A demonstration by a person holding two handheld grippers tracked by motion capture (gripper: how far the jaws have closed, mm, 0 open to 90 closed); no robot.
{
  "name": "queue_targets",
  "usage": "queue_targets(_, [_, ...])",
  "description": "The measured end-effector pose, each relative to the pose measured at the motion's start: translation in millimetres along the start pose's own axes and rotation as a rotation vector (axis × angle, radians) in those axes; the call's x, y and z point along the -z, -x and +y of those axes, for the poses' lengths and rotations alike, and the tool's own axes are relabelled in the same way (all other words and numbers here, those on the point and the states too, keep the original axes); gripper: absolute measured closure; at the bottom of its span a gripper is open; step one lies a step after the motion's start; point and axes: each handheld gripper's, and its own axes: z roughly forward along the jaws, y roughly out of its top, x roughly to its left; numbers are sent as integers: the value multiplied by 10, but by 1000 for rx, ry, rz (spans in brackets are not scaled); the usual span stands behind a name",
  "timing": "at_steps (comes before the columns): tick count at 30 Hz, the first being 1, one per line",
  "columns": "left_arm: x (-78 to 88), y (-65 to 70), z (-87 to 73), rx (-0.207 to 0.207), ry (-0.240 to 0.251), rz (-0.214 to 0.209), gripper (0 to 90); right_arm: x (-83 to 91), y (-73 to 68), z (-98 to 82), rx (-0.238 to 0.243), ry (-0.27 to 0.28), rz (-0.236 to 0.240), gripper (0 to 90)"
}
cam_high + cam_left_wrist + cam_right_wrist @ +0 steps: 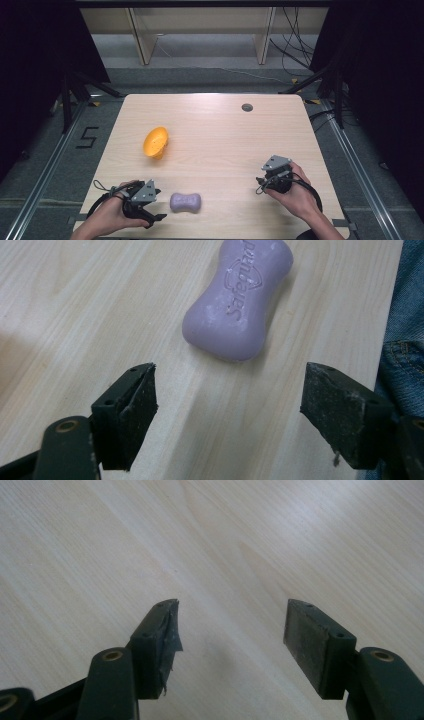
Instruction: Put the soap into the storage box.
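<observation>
Left gripper (227,390) is held with jaws wide apart, nothing between them; the purple soap bar (239,300) lies just beyond, untouched, near the table's (215,115) near edge, its far end cut off in the left gripper view. Right gripper (230,625) is likewise spread over bare wood at near right. An orange bowl (155,142) is tipped farther left, its inside hard to make out.

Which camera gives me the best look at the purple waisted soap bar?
The left gripper view: the purple waisted soap bar lies close ahead of the open fingers, untouched, with its embossed lettering legible. The high view shows it small, beside the left gripper near the wooden table's front edge. The right gripper view faces bare tabletop.
</observation>
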Motion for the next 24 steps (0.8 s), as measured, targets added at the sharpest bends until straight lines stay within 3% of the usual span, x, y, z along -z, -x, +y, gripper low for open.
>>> queue_targets(5, [14,-13,83,-36,-28,-9,229,0,-4,-3,-3,-2,5,400])
queue_targets(7, [18,-23,182,-66,-75,-48,243,0,-7,1,-5,-8,6,407])
queue_targets(10, [-38,24,282,-82,-87,-54,257,-4,-20,4,1,-11,4,420])
queue_targets(12, [-70,21,367,-130,-141,-58,267,-12,-19,8,10,-13,12,428])
queue_targets(13, [-70,21,367,-130,-141,-58,273,-12,-19,8,10,-13,12,428])
queue_targets(14, [-93,-9,470,-194,-206,-81,276,-14,-31,6,11,-17,8,432])
queue_targets(17, [-139,-38,582,-212,-235,-102,291,-14,-31,3,21,-17,12,439])
queue_targets(19, [-168,-70,667,-251,-279,-119,303,-17,-31,5,17,-20,16,442])
queue_targets(22, [-216,-91,742,-263,-304,-137,323,-20,-32,5,14,-25,15,443])
queue_targets(24, [-319,-105,839,-282,-351,-162,331,-19,-39,5,10,-30,16,443])
